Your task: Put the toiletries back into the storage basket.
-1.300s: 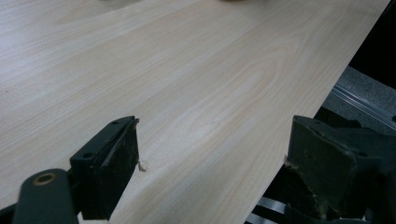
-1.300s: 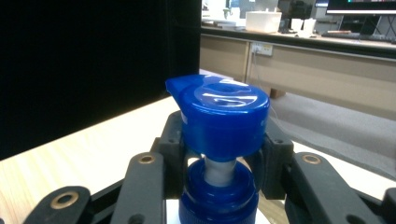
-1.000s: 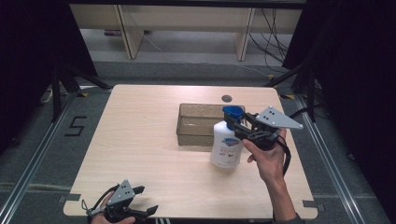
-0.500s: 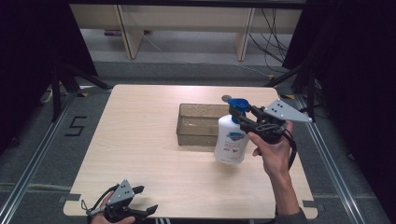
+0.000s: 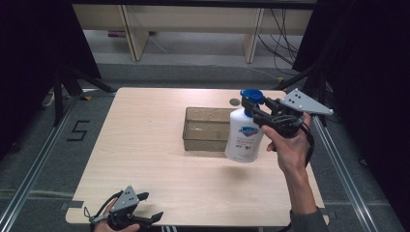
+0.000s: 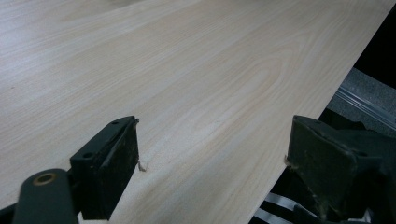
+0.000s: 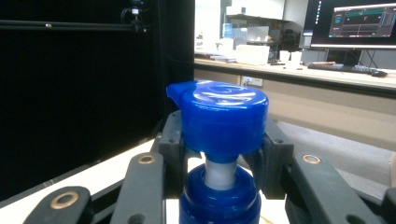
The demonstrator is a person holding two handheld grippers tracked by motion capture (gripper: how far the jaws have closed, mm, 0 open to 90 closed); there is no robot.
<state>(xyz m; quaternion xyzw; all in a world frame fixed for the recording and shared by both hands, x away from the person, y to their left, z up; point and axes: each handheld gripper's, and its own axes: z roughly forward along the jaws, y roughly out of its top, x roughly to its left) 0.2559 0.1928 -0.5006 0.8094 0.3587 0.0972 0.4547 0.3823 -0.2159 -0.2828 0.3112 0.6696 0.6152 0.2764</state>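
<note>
We gripped the soap bottle [image 5: 244, 137] by its pump neck in the right gripper [image 5: 256, 112] jaws, keeping it upright beside the tray [image 5: 205, 129], while the left gripper [image 5: 145, 221] jaws stood wide over the tabletop [image 5: 140, 140].

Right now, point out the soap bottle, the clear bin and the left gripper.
soap bottle [image 5: 245, 139], high view, on its white labelled body.
clear bin [image 5: 205, 143], high view, on its near wall.
left gripper [image 5: 151, 207], high view, between its fingertips.

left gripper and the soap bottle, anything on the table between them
Nothing: in the high view, bare table runs from the left gripper to the bottle; the tray sits behind that line.
</note>
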